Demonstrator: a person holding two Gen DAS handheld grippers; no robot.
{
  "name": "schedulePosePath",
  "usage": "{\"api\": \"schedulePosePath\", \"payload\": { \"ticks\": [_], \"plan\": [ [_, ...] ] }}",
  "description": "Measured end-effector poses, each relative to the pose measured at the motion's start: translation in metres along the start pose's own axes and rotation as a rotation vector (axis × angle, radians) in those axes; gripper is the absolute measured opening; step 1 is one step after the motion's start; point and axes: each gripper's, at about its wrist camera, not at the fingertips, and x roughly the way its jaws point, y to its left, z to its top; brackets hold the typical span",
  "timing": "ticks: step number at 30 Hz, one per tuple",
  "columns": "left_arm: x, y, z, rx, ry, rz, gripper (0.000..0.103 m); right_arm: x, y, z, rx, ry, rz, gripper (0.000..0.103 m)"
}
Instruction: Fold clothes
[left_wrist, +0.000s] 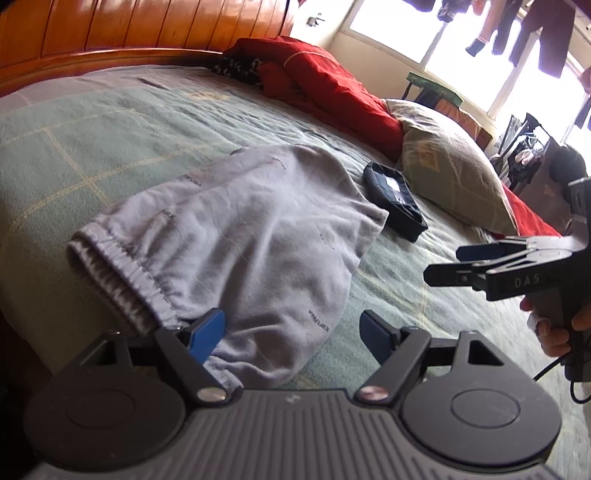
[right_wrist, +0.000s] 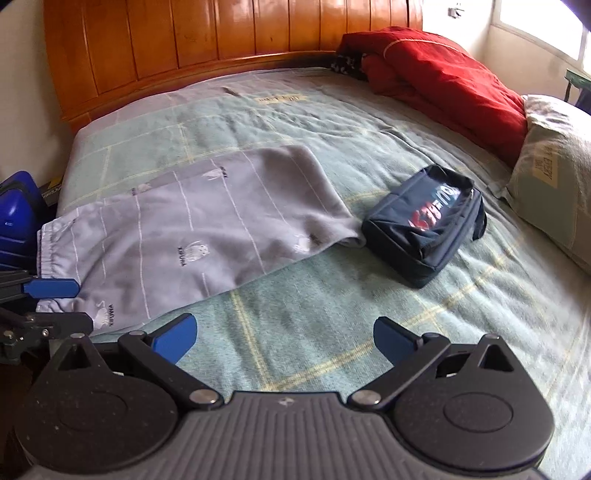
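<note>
Red quilt (right_wrist: 443, 70), pillow (right_wrist: 554, 177), wooden headboard (right_wrist: 221, 37)

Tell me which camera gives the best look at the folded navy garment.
The right wrist view: the folded navy garment lies unobstructed with its red and white print facing the camera. The left wrist view shows it farther off, foreshortened, its print barely visible.

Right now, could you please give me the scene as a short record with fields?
surface: bed with green checked cover
garment: grey pants, lying flat, waistband toward the grippers
folded item: navy garment, beside the pants' far end
left gripper: open, at the waistband
right gripper: open, over bare cover, holding nothing
also on bed: red blanket, pillow
</note>
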Motion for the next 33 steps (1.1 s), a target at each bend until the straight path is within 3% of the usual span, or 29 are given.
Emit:
{"api": "schedulePosePath", "payload": {
  "ticks": [11,17,21,26,29,33],
  "plan": [
    [-0.018,-0.007,0.001,0.031,-0.052,-0.007,0.080,0.000,0.012,-0.001,-0.052,0.003,-0.008,0.103],
    [-0.009,-0.002,-0.005,0.013,0.009,-0.015,0.080,0.000,0.016,-0.002,-0.055,0.002,0.008,0.103],
    [-0.028,-0.006,-0.002,0.038,-0.028,-0.031,0.080,-0.004,0.020,-0.001,-0.082,-0.040,0.030,0.103],
    [-0.057,0.007,0.017,0.028,-0.116,0.012,0.082,-0.004,0.032,0.016,-0.104,-0.161,0.158,0.103],
    [-0.060,0.025,0.036,-0.019,-0.141,0.028,0.082,0.007,0.048,0.027,-0.132,-0.219,0.291,0.103],
    [-0.049,0.049,0.064,-0.085,-0.147,0.022,0.082,0.044,0.057,0.032,-0.084,-0.159,0.444,0.103]
  ]
}}
